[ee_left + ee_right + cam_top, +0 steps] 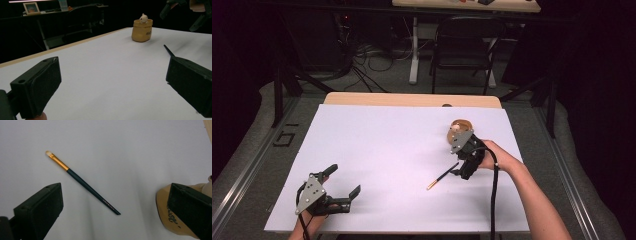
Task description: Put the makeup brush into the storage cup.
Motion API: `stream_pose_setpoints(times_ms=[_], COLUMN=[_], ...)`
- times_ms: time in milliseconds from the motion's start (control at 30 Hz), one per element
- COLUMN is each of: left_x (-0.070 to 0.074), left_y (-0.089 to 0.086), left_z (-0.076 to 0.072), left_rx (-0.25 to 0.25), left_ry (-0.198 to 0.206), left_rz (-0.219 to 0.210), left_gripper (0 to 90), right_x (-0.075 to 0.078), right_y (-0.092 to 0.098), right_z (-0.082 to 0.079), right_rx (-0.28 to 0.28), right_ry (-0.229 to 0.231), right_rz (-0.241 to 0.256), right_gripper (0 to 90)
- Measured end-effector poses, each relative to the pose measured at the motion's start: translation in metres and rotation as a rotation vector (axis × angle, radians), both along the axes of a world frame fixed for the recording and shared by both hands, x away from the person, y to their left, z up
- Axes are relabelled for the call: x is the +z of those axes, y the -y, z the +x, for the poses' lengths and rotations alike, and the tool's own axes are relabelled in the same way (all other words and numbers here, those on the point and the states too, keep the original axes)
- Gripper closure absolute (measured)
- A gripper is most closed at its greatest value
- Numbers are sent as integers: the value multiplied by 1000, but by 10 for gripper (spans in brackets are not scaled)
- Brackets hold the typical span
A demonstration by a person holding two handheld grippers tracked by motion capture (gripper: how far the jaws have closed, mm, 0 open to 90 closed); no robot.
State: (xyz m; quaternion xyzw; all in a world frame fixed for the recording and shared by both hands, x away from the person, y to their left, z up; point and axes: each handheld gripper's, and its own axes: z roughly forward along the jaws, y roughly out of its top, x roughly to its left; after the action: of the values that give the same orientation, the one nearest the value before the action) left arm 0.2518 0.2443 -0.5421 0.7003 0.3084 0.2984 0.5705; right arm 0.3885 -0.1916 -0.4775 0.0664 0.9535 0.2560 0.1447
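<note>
A thin brush (443, 176) with a dark handle, gold ferrule and pale tip lies on the white sheet (402, 150). In the right gripper view the brush (82, 182) lies aslant below my open right gripper (116, 195), untouched by either jaw. A tan pot (460, 124) stands just beyond my right gripper (462, 167); the pot (170, 217) sits partly behind the right jaw. My left gripper (345, 179) rests open and empty near the front left edge. From the left gripper (112, 82) I see the pot (142, 31) with a small white figure (143, 18) in it.
The white sheet covers most of a wooden table (412, 99). A black chair (464, 45) and cables stand on the floor beyond the far edge. Another table (467, 5) is at the back.
</note>
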Motion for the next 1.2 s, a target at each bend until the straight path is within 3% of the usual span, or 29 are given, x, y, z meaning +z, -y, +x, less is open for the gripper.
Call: stream_pose_setpoints(times_ms=[300, 1200], left_x=[0, 0], left_y=[-1, 0], left_z=[-1, 0], left_rx=[1, -2], left_ry=[1, 2], left_rz=[-1, 3], left_gripper=[1, 1], right_x=[10, 7], right_y=[-4, -20], right_z=[4, 6], right_rx=[24, 109], right_ry=[19, 27], right_rz=[-36, -171], right_gripper=[0, 0])
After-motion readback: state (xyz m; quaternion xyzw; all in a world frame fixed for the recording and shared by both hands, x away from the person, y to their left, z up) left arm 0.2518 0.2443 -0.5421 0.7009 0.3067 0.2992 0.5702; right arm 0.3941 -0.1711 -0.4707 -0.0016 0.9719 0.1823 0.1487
